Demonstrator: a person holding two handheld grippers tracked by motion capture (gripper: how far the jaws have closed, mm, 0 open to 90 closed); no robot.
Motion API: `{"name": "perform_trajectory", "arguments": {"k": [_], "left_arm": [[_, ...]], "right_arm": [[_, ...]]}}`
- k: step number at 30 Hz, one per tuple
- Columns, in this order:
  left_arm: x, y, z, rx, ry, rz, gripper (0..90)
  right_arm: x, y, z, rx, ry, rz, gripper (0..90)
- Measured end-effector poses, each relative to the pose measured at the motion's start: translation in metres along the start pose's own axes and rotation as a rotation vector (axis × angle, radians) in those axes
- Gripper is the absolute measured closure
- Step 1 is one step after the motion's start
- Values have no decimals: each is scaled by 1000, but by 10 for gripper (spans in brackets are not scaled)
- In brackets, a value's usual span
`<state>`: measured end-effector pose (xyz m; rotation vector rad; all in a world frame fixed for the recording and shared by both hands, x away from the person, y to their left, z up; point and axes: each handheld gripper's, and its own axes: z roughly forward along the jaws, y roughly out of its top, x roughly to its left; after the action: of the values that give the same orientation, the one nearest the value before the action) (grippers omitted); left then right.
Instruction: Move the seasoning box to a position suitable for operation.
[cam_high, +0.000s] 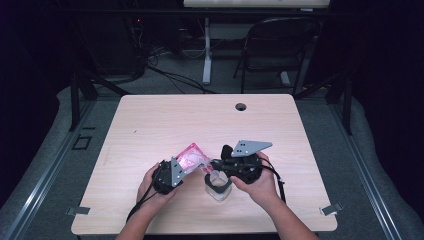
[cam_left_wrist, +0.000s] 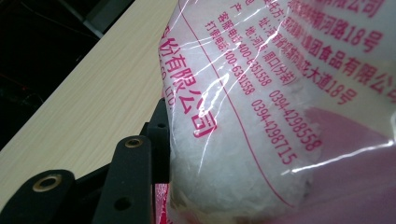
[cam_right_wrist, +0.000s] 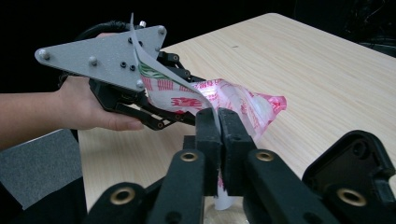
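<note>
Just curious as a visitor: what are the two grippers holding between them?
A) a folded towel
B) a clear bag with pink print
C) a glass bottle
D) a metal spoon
B: both the left gripper and right gripper pinch the clear pink-printed bag of white grains.

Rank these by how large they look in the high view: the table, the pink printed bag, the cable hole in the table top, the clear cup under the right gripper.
1. table
2. and 3. pink printed bag and clear cup: they look about alike, and the grippers hide part of each, so I do not rank them.
4. cable hole
</note>
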<state>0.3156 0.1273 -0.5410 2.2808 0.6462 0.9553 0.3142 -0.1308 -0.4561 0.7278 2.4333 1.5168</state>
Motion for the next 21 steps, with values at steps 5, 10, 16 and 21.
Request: {"name": "perform_trajectory", "arguments": {"k": [5, 10, 16, 21], "left_arm": [[0, 0, -1, 1, 6, 3, 578], [0, 0, -1, 2, 13, 8, 579], [0, -1, -1, -3, 16, 13, 581], [0, -1, -3, -8, 26, 22, 582]], "right_arm": [[-1, 0, -1, 4, 20, 21, 900], [-1, -1, 0, 11, 36, 44, 900], [-2, -2, 1, 17, 75, 77, 900], [-2, -2, 0, 18, 96, 96, 900]]}}
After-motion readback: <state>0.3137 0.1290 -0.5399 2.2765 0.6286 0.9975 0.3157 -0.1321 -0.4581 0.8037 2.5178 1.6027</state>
